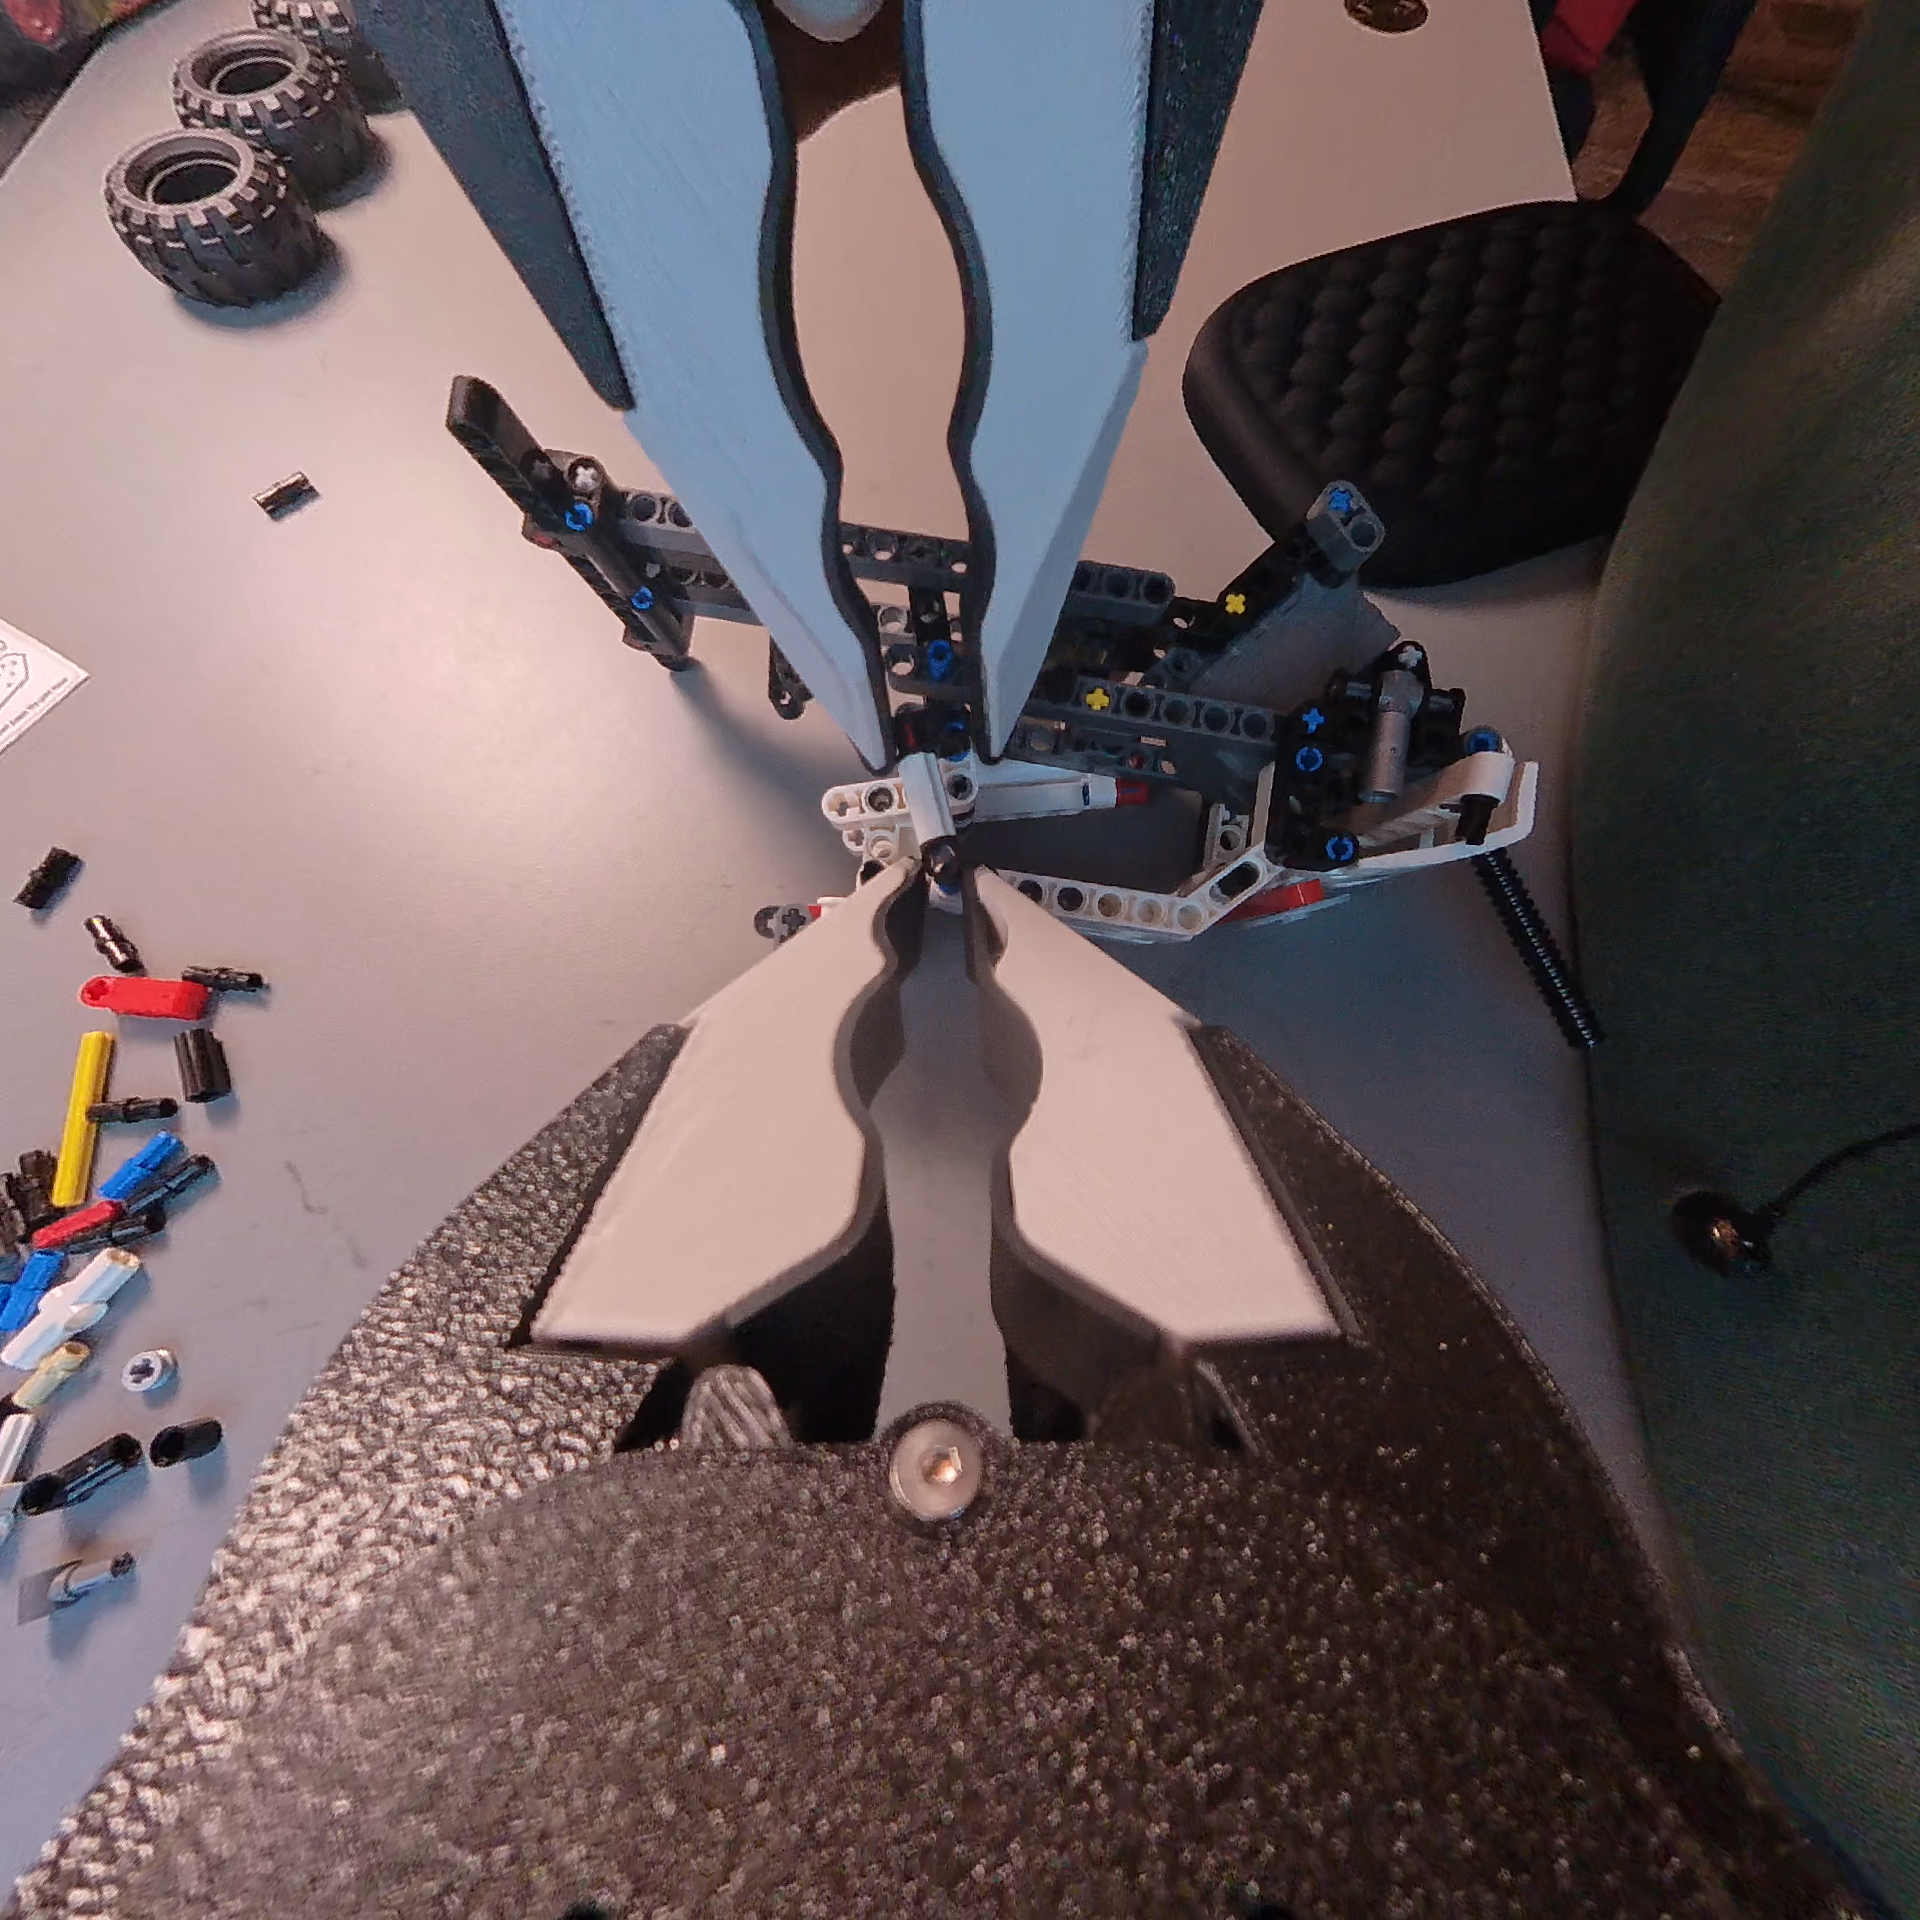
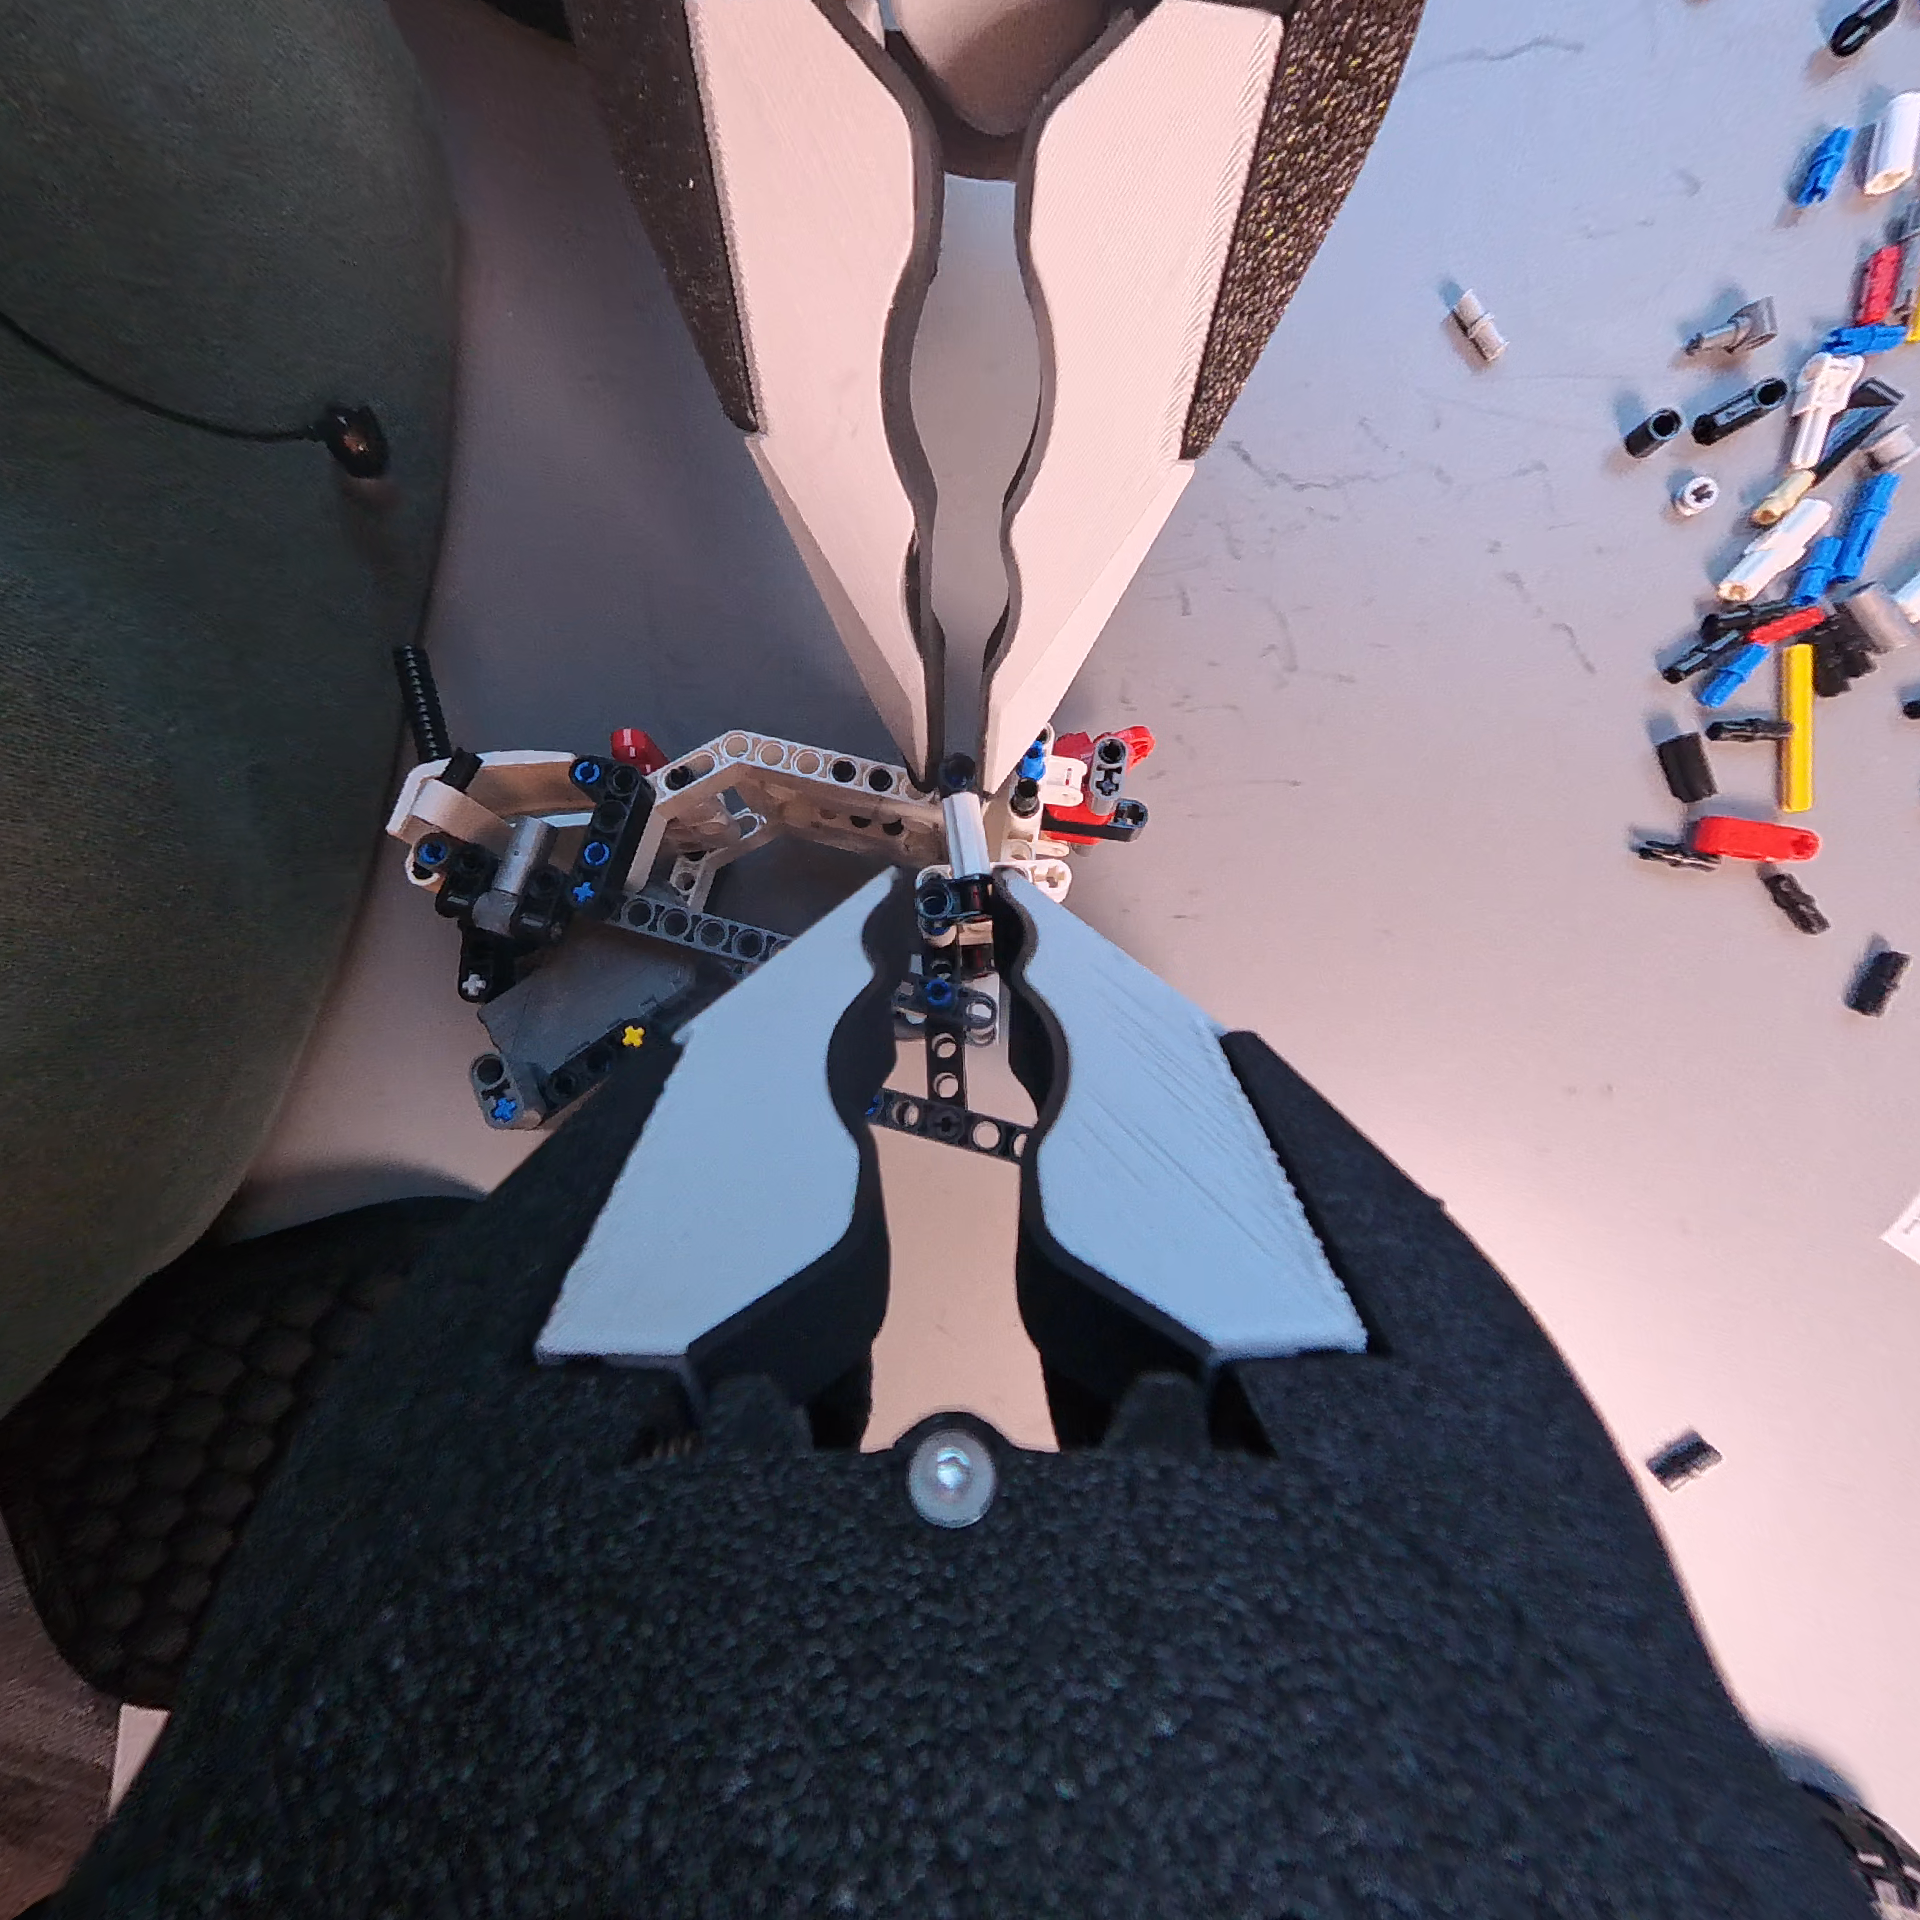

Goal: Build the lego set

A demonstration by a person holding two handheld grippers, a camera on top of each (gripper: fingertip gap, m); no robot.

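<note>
Table (image 1: 436, 727): grey, flat, fills most of both views.

Lego model (image 1: 1143, 717): partly built frame of dark grey, black and white beams with blue and yellow pins, lying on the table at centre right of the left wrist view; in the right wrist view (image 2: 665, 862) it sits left of centre.

Left gripper (image 1: 940, 868): enters from the bottom of the left wrist view, its jaws clenched on a small black pin (image 1: 943, 858) at the near end of a short white connector (image 1: 930, 795) on the model's edge. In the right wrist view it comes down from the top (image 2: 956, 764), tips at the same spot.

Right gripper (image 2: 956, 894): enters from the bottom of the right wrist view, jaws drawn close around a black and white cluster of the model; whether they actually press on it cannot be told. In the left wrist view it descends from the top (image 1: 935, 743), tips just beyond the white connector, facing the left gripper.

Loose parts (image 1: 114, 1174): small pins, axles and connectors in black, blue, red, yellow and white, scattered at the lower left of the left wrist view and the upper right of the right wrist view (image 2: 1808, 582).

Tyres (image 1: 213, 213): black, knobbly, grouped at the upper left.

Black chair seat (image 1: 1455, 384): upper right, beyond the table edge.
</note>
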